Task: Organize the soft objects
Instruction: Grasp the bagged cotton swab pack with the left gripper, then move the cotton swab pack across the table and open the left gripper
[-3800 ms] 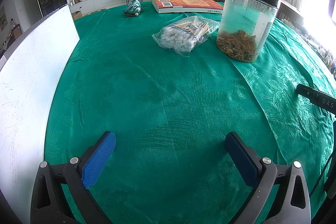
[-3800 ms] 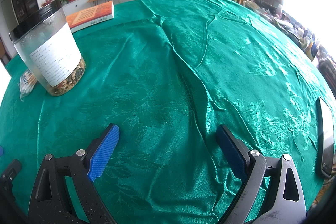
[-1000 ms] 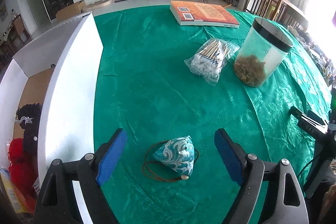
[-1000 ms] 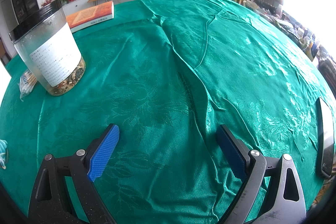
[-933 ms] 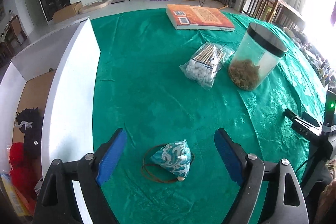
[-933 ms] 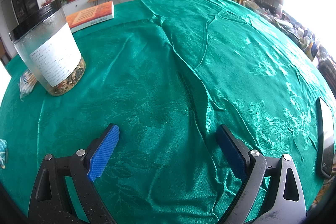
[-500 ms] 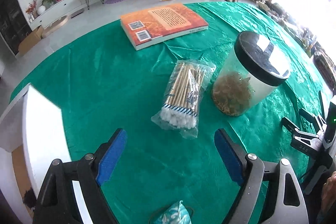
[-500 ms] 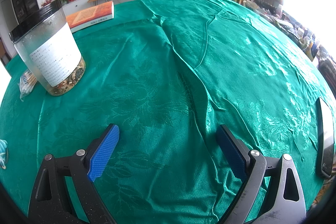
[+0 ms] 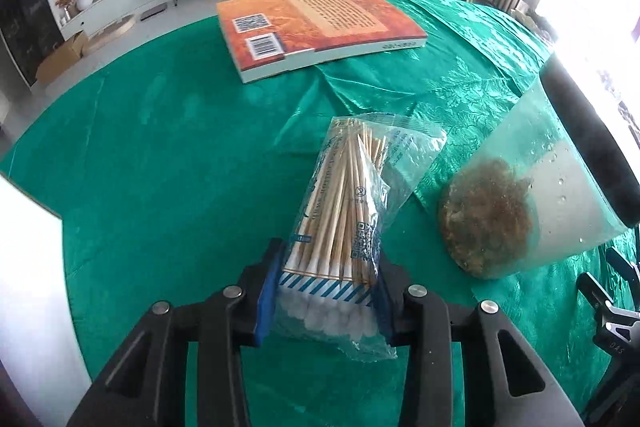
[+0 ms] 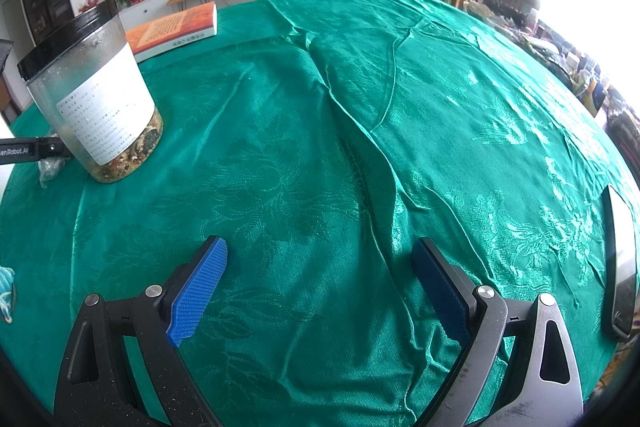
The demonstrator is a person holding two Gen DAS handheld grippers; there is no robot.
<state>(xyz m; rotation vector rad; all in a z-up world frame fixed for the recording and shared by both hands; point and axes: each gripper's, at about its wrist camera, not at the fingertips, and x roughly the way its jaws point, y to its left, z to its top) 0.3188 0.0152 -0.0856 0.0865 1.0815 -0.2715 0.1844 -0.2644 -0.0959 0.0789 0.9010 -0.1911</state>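
The left gripper (image 9: 326,291) has just been closing and its blue pads now pinch the cotton-tipped end of the bag of cotton swabs (image 9: 348,219), which lies on the green tablecloth (image 9: 180,147). Just right of the bag stands a clear jar (image 9: 532,203) with a black lid, crowding that side, while an orange book (image 9: 316,27) lies well beyond and a white box wall (image 9: 28,267) rises at the left. The right gripper (image 10: 320,291) hovers wide open and empty over bare cloth, a phone (image 10: 622,267) to its right.

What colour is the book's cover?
Orange, with white barcode labels; the book shows best in the left wrist view.
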